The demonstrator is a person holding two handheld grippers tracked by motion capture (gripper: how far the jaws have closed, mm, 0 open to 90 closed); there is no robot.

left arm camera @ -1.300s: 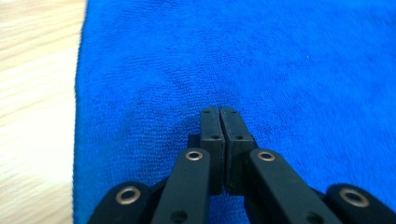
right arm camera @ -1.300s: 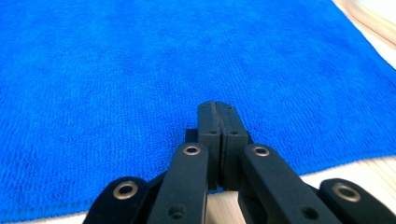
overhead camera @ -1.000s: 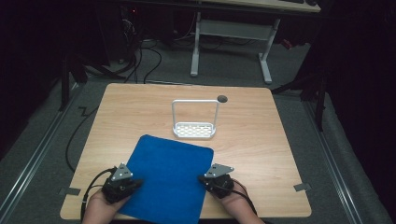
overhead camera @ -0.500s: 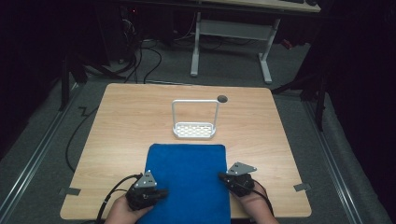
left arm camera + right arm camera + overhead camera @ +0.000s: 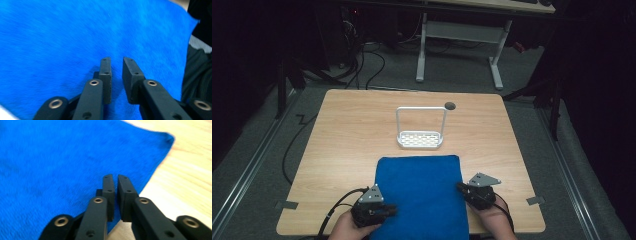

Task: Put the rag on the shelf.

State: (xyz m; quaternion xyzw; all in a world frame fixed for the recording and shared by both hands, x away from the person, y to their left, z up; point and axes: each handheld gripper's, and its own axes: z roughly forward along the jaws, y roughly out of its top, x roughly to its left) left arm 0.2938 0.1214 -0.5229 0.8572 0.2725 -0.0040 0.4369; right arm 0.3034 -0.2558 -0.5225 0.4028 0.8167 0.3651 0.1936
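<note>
Dark floor and cables surrounded the wooden table (image 5: pixel 342 150). Near its front edge, the left gripper (image 5: pixel 384 211) and right gripper (image 5: pixel 463 189) flanked a blue towel (image 5: pixel 419 192), each with jaws nearly closed, a slim gap between, above the cloth's side edges. Beyond the towel stood a white wire rack (image 5: pixel 420 139).

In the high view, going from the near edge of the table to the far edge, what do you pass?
The two grippers, left and right, at the sides of the blue cloth → the white wire rack → the small dark hole in the table.
</note>
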